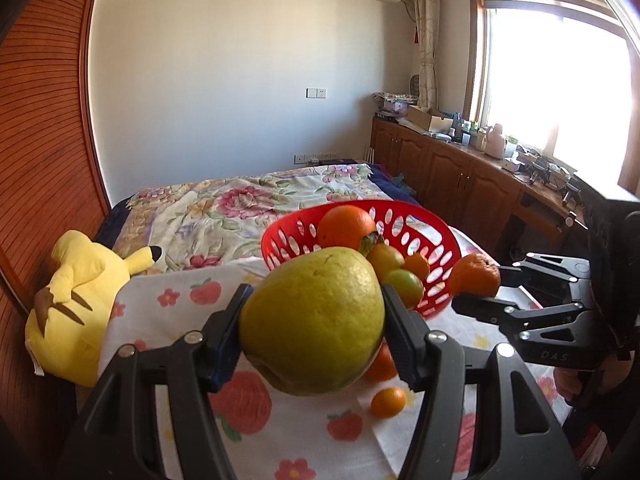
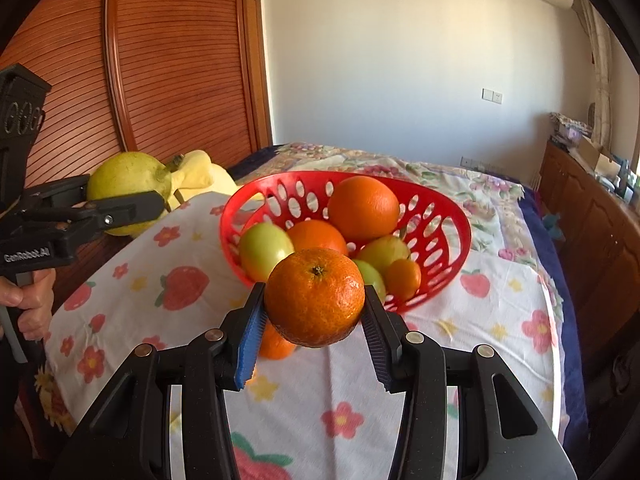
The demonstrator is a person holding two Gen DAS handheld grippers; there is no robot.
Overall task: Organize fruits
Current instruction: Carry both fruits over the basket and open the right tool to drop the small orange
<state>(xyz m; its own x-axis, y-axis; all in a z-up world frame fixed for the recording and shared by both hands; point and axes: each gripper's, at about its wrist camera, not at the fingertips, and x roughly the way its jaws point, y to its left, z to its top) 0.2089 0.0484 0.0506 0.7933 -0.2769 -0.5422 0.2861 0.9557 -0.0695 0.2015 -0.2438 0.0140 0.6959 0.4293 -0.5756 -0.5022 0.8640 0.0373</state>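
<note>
My left gripper [image 1: 316,320] is shut on a large yellow-green pear [image 1: 312,320] and holds it above the cloth, in front of the red basket [image 1: 420,216]. The pear also shows at the left of the right wrist view [image 2: 124,184]. My right gripper [image 2: 314,312] is shut on a mandarin [image 2: 315,296], held just in front of the basket [image 2: 448,208]; the mandarin shows in the left wrist view [image 1: 476,274]. The basket holds oranges [image 2: 364,206] and green fruits [image 2: 264,250]. Two small orange fruits [image 1: 388,402] [image 2: 274,344] lie on the cloth.
A strawberry-print cloth [image 2: 320,400] covers the table, with a flowered bed [image 1: 240,204] behind it. A yellow plush toy [image 1: 76,304] lies at the left. A wooden wardrobe [image 2: 160,60] stands left; wooden cabinets [image 1: 460,172] with clutter run along the right under the window.
</note>
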